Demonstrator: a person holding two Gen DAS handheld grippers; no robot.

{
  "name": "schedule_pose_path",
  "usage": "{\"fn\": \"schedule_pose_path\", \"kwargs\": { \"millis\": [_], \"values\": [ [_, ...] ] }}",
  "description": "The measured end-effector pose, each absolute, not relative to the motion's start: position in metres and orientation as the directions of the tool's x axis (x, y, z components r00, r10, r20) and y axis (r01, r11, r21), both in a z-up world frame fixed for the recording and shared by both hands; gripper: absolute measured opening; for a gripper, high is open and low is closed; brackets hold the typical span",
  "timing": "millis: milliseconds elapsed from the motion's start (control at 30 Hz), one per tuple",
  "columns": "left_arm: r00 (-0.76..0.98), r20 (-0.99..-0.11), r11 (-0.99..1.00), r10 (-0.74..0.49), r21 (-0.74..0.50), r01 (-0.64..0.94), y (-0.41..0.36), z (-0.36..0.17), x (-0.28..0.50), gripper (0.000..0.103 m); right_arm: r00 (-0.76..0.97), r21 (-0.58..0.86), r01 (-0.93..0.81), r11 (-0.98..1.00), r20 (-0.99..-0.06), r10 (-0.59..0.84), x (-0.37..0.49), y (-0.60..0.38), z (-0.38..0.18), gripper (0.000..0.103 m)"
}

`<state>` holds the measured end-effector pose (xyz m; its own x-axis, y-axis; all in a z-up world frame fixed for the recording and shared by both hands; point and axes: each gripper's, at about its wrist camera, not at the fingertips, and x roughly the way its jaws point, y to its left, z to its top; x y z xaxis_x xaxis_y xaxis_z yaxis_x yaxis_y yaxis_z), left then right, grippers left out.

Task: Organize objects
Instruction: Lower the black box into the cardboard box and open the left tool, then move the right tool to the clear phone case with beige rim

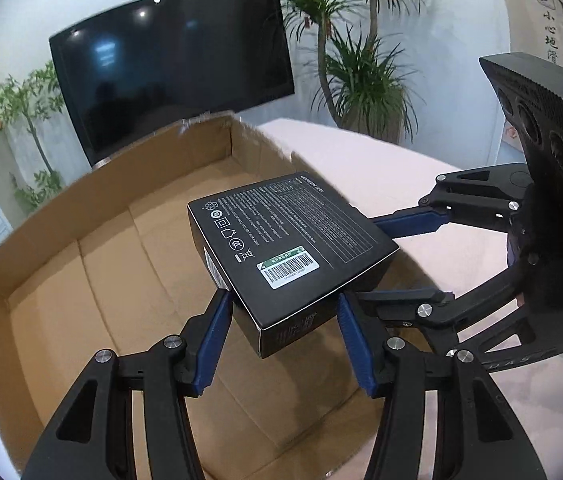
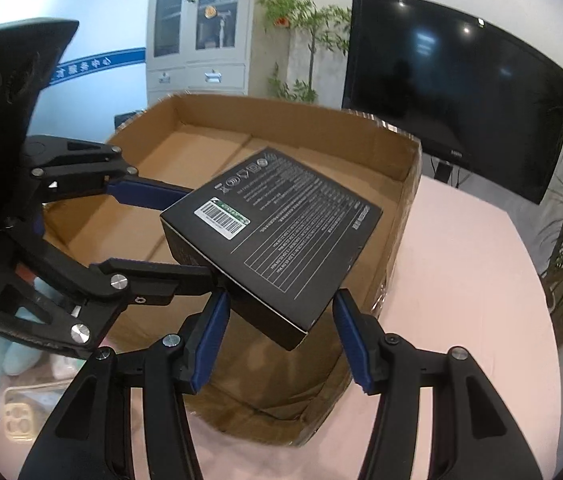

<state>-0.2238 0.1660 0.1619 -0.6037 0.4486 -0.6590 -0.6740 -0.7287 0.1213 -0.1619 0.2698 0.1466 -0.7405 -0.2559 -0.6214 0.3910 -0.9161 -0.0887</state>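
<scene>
Left gripper (image 1: 283, 308) and right gripper (image 2: 279, 304) both angled downward, jaws partway apart — each clamped on one end of the same box (image 1: 293, 236), blue pads pressed against its sides.

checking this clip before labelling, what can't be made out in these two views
- Underside of the black box: hidden in both views by its own top face.
- Cardboard carton floor beneath it: left wrist view, covered by the box.
- Small print on the box: too small to read.
- Carton's near corner: right wrist view, behind the right gripper.
</scene>
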Motion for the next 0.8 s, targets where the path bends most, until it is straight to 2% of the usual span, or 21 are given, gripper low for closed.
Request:
{"fn": "schedule_pose_path", "kwargs": {
  "millis": [133,200,267,333,367,433,467,600,733,767,800],
  "values": [
    [-0.581,-0.696,-0.733,0.421,0.115,-0.67,0.169,0.142,-0.237,0.052,-0.722,-0.098,0.39,-0.916,-0.65,-0.238,-0.171,0.27,0.133,0.051],
    [-0.568,-0.741,-0.75,0.359,0.133,-0.648,0.17,0.13,-0.242,0.052,-0.711,-0.138,0.389,-0.911,-0.674,-0.201,-0.175,0.264,0.126,0.051],
    [-0.595,-0.744,-0.767,0.304,0.179,-0.616,0.164,0.129,-0.236,0.052,-0.718,-0.178,0.362,-0.915,-0.679,-0.152,-0.169,0.26,0.126,0.054],
    [-0.618,-0.736,-0.788,0.278,0.192,-0.584,0.15,0.135,-0.227,0.056,-0.735,-0.194,0.343,-0.919,-0.664,-0.134,-0.157,0.254,0.134,0.066],
    [-0.616,-0.736,-0.803,0.283,0.169,-0.572,0.139,0.141,-0.218,0.058,-0.745,-0.186,0.339,-0.922,-0.651,-0.142,-0.146,0.255,0.14,0.078],
    [-0.582,-0.756,-0.816,0.3,0.112,-0.566,0.122,0.148,-0.202,0.078,-0.735,-0.128,0.34,-0.932,-0.654,-0.179,-0.123,0.257,0.151,0.081],
    [-0.564,-0.762,-0.818,0.319,0.079,-0.57,0.11,0.151,-0.186,0.081,-0.718,-0.091,0.347,-0.933,-0.666,-0.202,-0.115,0.257,0.152,0.081],
    [-0.498,-0.778,-0.805,0.382,-0.015,-0.593,0.081,0.144,-0.131,0.083,-0.581,0.142,0.382,-0.913,-0.731,-0.357,-0.083,0.253,0.138,0.081],
    [-0.476,-0.777,-0.825,0.413,-0.098,-0.556,0.058,0.126,-0.074,0.083,-0.462,0.318,0.331,-0.889,-0.766,-0.446,-0.065,0.24,0.104,0.079],
    [-0.483,-0.769,-0.833,0.419,-0.114,-0.541,0.051,0.121,-0.059,0.083,-0.441,0.348,0.31,-0.885,-0.772,-0.458,-0.062,0.237,0.096,0.076],
    [-0.493,-0.763,-0.841,0.417,-0.118,-0.529,0.046,0.117,-0.047,0.083,-0.424,0.374,0.288,-0.881,-0.776,-0.468,-0.051,0.235,0.088,0.067]
  ]
}}
